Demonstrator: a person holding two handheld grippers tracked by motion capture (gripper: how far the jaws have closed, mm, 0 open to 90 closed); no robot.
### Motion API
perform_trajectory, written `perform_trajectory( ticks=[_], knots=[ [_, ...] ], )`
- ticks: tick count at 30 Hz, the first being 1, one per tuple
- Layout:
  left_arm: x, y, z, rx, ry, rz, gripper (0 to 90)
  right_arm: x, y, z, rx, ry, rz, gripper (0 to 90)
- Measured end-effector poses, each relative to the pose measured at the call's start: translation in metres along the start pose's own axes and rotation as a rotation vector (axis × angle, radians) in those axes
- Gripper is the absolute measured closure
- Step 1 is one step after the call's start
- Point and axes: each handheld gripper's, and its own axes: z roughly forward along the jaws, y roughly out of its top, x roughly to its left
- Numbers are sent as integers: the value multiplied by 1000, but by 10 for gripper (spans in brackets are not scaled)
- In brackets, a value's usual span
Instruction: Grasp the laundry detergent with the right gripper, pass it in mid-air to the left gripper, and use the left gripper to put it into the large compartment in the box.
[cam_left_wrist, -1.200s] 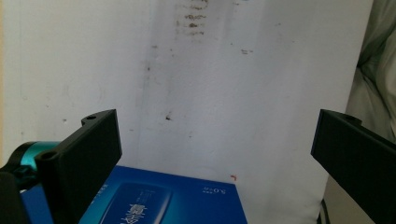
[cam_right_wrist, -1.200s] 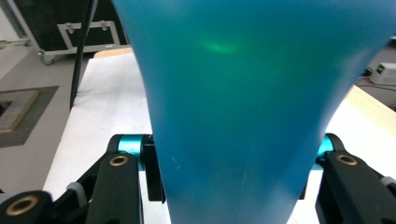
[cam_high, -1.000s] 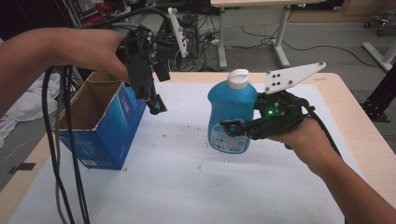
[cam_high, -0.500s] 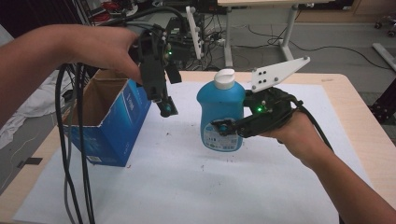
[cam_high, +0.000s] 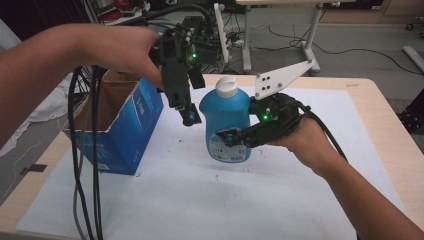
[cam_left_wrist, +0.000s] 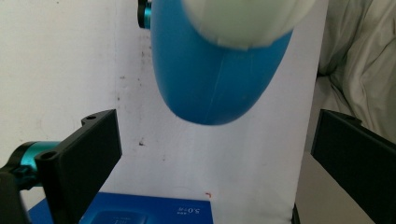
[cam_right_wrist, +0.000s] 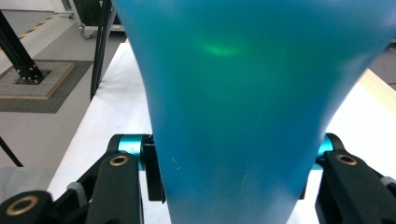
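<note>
**Holding a blue bottle above the bench while the other jaws wait open beside it**

Seen from the high view, the right hand-held gripper clamps the lower body of a blue bottle with a white cap, carrying it upright and clear of the white sheet that covers the bench. The left hand-held gripper hangs just left of the bottle, pointing downward, close to its shoulder but apart from it. Farther left, an open blue cardboard box stands on the sheet's edge, and black cables trail down on the near left.

From the left gripper view, the left hand-held gripper has its jaws spread wide, with nothing between them. The blue bottle sits beyond the jaws with its white cap nearest the camera, blurred. Below, the white sheet and a strip of the blue box are visible.

From the right gripper view, the right hand-held gripper presses its two pads against both sides of the blue bottle, which rises straight up from between them. The white sheet lies behind on the left.
</note>
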Motion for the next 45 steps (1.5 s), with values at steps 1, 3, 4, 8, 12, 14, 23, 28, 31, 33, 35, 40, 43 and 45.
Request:
perform_trajectory(
  ticks=[1,3,4,8,12,14,23,28,31,33,35,40,43,45],
  knots=[
    [0,1,0,-3,0,-2,17,0,0,1,2,1,2,466],
    [-1,4,2,-2,1,4,17,1,0,4,3,6,-1,466],
    [-1,4,2,-2,1,4,17,1,0,4,3,6,-1,466],
    [-1,9,4,-4,2,10,17,1,1,8,6,12,3,466],
    [-1,12,5,-2,-1,16,17,2,1,10,9,17,3,466],
    [-1,14,6,-11,0,15,17,2,1,10,8,19,2,466],
    [1,22,12,-8,-3,29,17,2,2,11,4,19,0,465],
    [1,25,14,-16,-5,35,17,3,2,11,4,20,0,465],
    [1,27,15,-23,-5,46,44,3,2,11,5,21,0,466],
    [1,28,16,-27,1,44,44,4,3,11,5,20,0,466],
    [1,28,16,-26,0,41,49,4,3,11,4,19,-1,466],
    [2,28,16,-36,-2,44,116,4,3,11,5,17,1,466],
    [2,27,15,-36,-1,45,126,4,3,11,5,17,2,466],
    [2,27,15,-38,-1,48,138,4,3,11,4,17,4,466]
  ],
)
